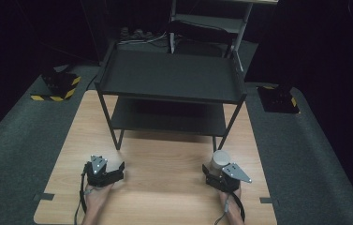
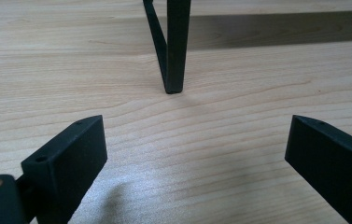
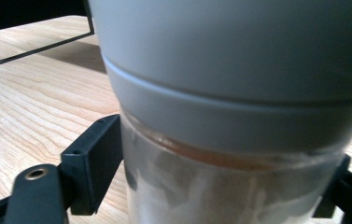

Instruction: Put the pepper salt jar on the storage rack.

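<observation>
A jar (image 1: 221,158) with a pale grey lid and a frosted clear body stands on the wooden table (image 1: 165,192) at the front right. My right gripper (image 1: 220,170) is shut on it. In the right gripper view the jar (image 3: 239,84) looms close, and the black jaws of the right gripper (image 3: 227,154) press against its body just below the lid. At the front left, my left gripper (image 1: 107,168) rests low over the table. Its jaws are spread wide, and the left gripper (image 2: 197,128) has only bare wood between them.
A black two-tier shelf rack (image 1: 169,75) stands across the far half of the table, both shelves bare. One of its legs (image 2: 176,51) is just ahead of the left gripper. Black-and-yellow striped blocks (image 1: 57,85) (image 1: 279,99) sit on the grey surround. Cables (image 1: 150,37) lie behind.
</observation>
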Motion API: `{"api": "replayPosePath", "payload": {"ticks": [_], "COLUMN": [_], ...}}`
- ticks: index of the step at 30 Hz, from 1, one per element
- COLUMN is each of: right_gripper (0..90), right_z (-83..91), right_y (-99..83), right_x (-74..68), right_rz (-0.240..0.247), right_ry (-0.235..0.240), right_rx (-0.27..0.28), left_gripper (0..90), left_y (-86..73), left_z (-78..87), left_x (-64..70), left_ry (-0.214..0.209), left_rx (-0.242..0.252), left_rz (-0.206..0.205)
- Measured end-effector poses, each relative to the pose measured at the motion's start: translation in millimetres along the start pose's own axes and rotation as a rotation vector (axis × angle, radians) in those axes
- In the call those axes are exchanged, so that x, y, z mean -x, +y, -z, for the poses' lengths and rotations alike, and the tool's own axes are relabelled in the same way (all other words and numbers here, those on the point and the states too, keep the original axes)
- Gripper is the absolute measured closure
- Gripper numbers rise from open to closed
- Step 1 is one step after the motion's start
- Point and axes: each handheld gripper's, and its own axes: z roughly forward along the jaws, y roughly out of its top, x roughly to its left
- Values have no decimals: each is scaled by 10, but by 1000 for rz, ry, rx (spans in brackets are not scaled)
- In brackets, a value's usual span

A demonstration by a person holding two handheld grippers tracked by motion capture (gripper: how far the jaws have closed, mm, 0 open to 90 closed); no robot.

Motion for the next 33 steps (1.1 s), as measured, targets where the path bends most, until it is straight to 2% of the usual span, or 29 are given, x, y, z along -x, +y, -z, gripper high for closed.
{"api": "replayPosePath", "payload": {"ticks": [5, 13, 17, 23, 27, 33], "right_gripper": [277, 285, 288, 289, 290, 290], "right_z": [8, 2, 4, 11, 29, 87], "right_y": [-60, -70, -28, -22, 3, 180], "right_x": [22, 17, -19, -51, -67, -104], "right_rz": [-9, 1, -17, -16, -12, 11], "right_ry": [-8, -9, -21, -27, -19, 18], "right_rx": [16, 21, 6, 4, -6, -19], "left_gripper": [56, 57, 56, 55, 55, 55], "left_y": [0, 2, 3, 1, 3, 12], "left_z": [-3, -4, -4, -4, -6, -9], "left_x": [8, 14, 17, 24, 27, 31], "left_ry": [1, 4, 5, 10, 12, 9], "left_rx": [-1, -2, -3, -2, -3, -9], "left_rz": [-3, -5, -7, -2, -3, -8]}}
